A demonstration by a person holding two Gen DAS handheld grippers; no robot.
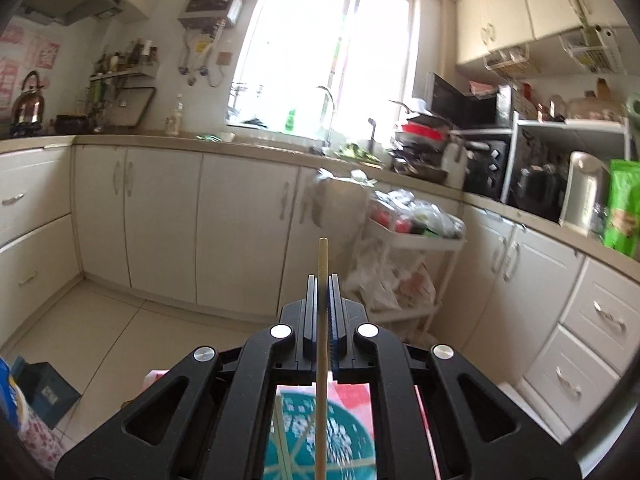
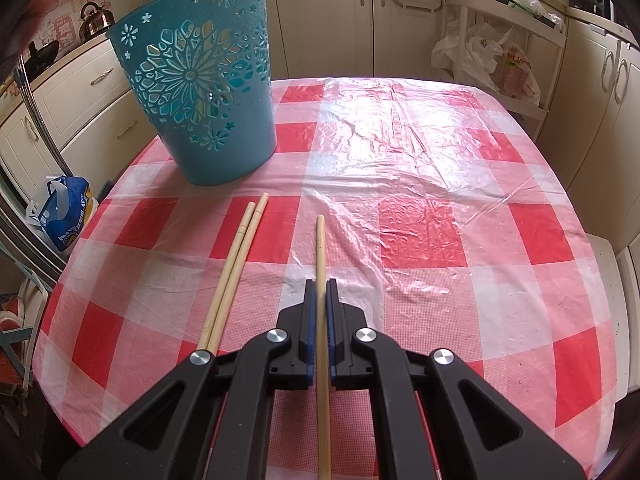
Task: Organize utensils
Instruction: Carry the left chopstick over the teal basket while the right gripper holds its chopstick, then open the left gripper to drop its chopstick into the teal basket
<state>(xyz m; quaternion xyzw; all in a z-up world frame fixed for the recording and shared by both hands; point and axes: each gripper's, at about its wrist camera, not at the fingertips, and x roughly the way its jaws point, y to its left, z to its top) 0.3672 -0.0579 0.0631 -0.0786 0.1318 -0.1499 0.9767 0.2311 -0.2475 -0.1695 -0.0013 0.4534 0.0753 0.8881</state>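
In the left wrist view my left gripper (image 1: pixel 322 280) is shut on a wooden chopstick (image 1: pixel 322 312) and holds it over the teal basket (image 1: pixel 344 444), which shows below between the arms with chopsticks inside. In the right wrist view my right gripper (image 2: pixel 320 285) is shut on another chopstick (image 2: pixel 321 248) low over the red-and-white checked tablecloth (image 2: pixel 420 216). Two more chopsticks (image 2: pixel 236 264) lie side by side on the cloth just left of it. The teal cut-out basket (image 2: pixel 200 92) stands upright at the table's far left.
A white trolley with plastic bags (image 2: pixel 496 52) stands beyond the table's far right corner. Cream cabinets (image 1: pixel 160 216) and a cluttered counter ring the room. A blue bag (image 2: pixel 64 212) sits on the floor left of the table.
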